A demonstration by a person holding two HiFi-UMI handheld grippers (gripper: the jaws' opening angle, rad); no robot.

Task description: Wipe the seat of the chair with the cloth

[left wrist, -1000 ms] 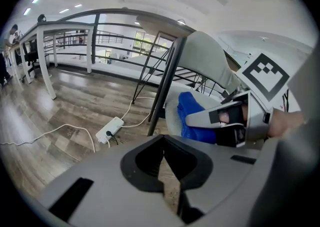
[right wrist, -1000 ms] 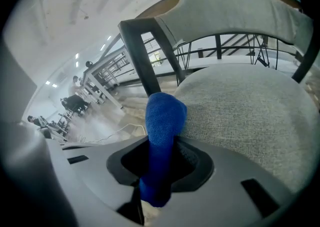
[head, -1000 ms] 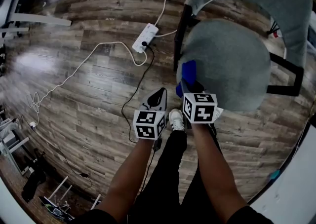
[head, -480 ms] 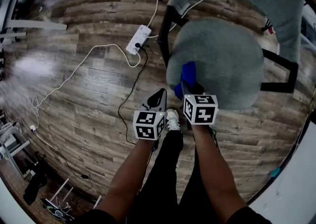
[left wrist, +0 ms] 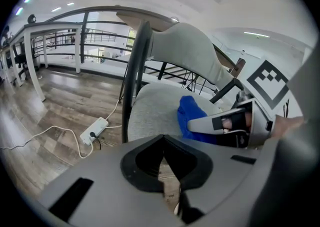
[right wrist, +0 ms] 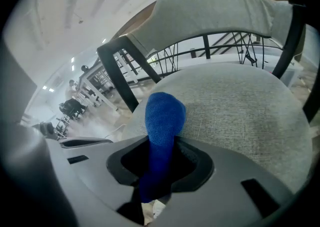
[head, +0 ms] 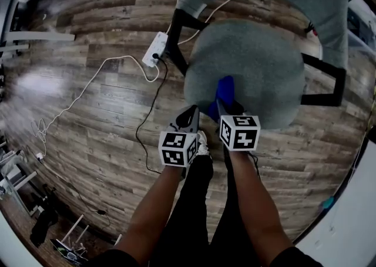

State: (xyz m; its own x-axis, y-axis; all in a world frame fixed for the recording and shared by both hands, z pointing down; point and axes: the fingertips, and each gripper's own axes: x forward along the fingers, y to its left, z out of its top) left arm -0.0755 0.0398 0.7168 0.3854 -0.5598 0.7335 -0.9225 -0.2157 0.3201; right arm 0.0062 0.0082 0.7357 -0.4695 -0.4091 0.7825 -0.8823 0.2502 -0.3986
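My right tongs (head: 227, 106) are clamped on the blue cloth (head: 223, 90), and in the right gripper view the cloth (right wrist: 164, 117) fills the gap between the jaws and bulges out ahead of them in a rounded lump. That lump lies on the near left part of the grey chair seat (head: 258, 60), close to the seat's near edge. From the right tongs (right wrist: 159, 171) I look across the woven seat (right wrist: 240, 116) to the curved grey backrest (right wrist: 215, 11) at the far side, with the black frame (right wrist: 120, 71) rising at the left.

My left tongs (head: 189, 116) hang just left of the right ones, off the seat and over the wooden floor (head: 88, 124). In the left gripper view the left tongs (left wrist: 165, 161) are drawn together with nothing between the jaws; only floor shows through the slit. The same view shows the right tongs (left wrist: 225, 123) off to the right, with the cloth (left wrist: 189, 116) lying on the seat (left wrist: 150, 111) in front of them.

Left of the chair, a white power strip (head: 154, 49) lies on the floor beside the frame's front leg. A white cable (head: 88, 86) trails from the strip towards the near left, and a black cable (head: 147, 119) runs from it towards my feet. A white shoe (head: 203, 141) shows between the two marker cubes.
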